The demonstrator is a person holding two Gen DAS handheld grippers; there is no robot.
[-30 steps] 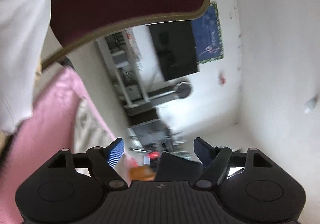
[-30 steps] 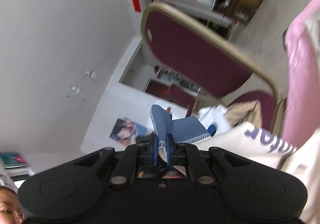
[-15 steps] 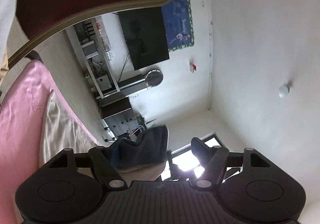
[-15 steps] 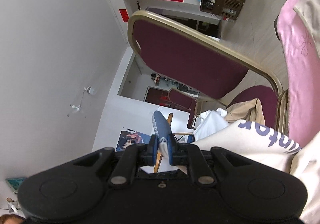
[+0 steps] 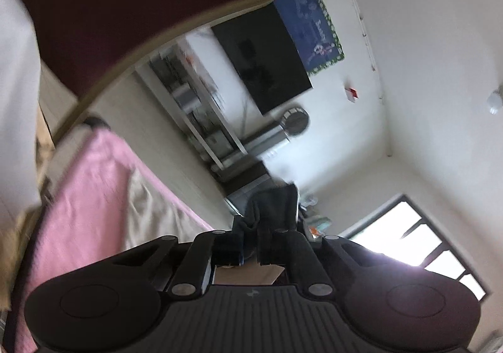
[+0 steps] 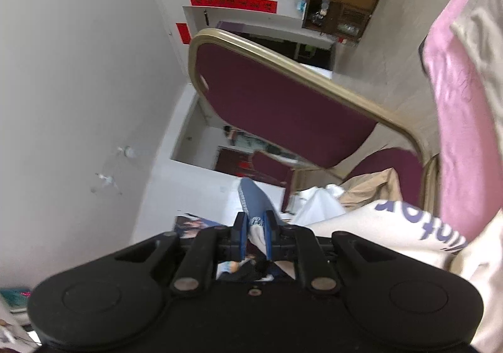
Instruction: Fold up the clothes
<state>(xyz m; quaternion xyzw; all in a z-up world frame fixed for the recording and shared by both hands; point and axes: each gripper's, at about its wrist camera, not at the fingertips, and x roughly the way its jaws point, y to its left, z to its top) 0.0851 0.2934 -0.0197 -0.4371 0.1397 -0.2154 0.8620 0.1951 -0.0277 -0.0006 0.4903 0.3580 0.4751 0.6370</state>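
Note:
Both grippers are raised and tilted up toward the room. My left gripper [image 5: 250, 244] is shut on a fold of a dark blue garment [image 5: 276, 205] that sticks up between its fingers. My right gripper [image 6: 254, 235] is shut on a blue garment edge with white trim [image 6: 254, 200]. A cream garment with purple lettering [image 6: 393, 224] hangs to the right of the right gripper. Whether both grippers hold the same garment cannot be told.
A maroon chair with a gold frame [image 6: 283, 101] stands ahead, also filling the top of the left wrist view [image 5: 141, 7]. More clothes lie on its seat [image 6: 374, 186]. A pink cloth [image 5: 85, 211] with a beige piece [image 5: 151, 208] covers the surface at the side [image 6: 462, 139].
My left gripper was open and has shut on the dark blue garment. The right gripper stays shut on its blue edge. Both views have swung slightly.

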